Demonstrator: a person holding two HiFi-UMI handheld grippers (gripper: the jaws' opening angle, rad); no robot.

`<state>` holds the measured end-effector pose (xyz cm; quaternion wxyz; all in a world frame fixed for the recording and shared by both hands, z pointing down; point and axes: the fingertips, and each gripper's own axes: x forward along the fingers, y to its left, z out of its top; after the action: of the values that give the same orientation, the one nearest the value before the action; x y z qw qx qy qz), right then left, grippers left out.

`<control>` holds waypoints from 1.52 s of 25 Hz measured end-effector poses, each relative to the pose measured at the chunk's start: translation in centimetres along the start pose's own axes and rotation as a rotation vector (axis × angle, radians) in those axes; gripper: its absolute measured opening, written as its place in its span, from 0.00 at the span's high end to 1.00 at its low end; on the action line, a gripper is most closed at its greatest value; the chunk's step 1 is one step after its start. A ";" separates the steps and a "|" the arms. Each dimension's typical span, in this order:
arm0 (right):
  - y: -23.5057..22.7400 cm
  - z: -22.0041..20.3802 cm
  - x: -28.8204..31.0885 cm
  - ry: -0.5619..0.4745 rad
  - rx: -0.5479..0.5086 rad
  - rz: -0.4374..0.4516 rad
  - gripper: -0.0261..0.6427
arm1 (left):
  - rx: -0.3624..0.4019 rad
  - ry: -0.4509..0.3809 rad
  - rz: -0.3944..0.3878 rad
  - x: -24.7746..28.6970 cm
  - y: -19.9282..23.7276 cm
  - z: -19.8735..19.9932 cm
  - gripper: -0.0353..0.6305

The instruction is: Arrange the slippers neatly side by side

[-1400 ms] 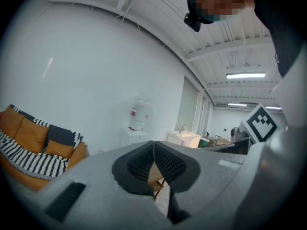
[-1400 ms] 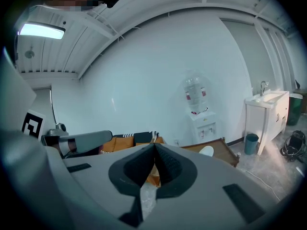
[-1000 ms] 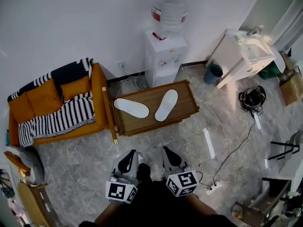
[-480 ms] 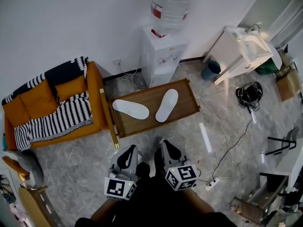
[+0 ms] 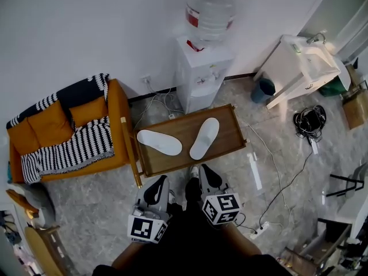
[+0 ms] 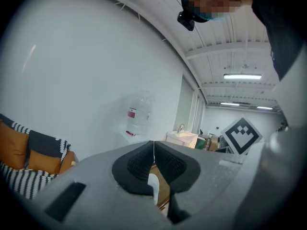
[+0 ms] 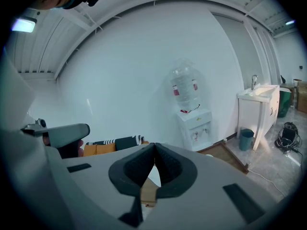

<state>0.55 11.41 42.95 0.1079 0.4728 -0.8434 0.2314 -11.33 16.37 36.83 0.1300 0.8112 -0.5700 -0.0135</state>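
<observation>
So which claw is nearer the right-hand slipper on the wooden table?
Right. The right claw sits just short of that slipper, apart from it; the left claw is off to its left, below the other slipper.

Two slippers (image 5: 159, 142) (image 5: 204, 138) apart on low table (image 5: 227, 144); sofa (image 5: 118, 119) left, water dispenser (image 5: 202, 73) behind.

Water dispenser (image 5: 202, 68) (beside orange sofa (image 5: 69, 131))

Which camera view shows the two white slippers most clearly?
The head view: the left slipper and right slipper lie whole on the wooden table, angled apart. Each gripper view shows only a white sliver behind shut jaws.
</observation>
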 end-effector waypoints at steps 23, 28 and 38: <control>-15.0 -5.1 14.4 0.278 0.129 -0.104 0.93 | -0.043 0.080 0.031 15.6 1.8 -0.4 0.92; -17.5 -8.8 16.8 0.371 0.178 -0.138 0.87 | -0.050 0.101 0.047 16.6 2.5 -1.1 0.92; -21.7 -14.9 20.6 0.536 0.226 -0.217 0.80 | -0.068 0.122 0.073 18.2 3.8 -1.9 0.92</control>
<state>7.45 -6.29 70.44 0.2971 0.4914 -0.6984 0.4272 -8.18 -1.37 41.82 0.1926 0.7843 -0.5894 0.0212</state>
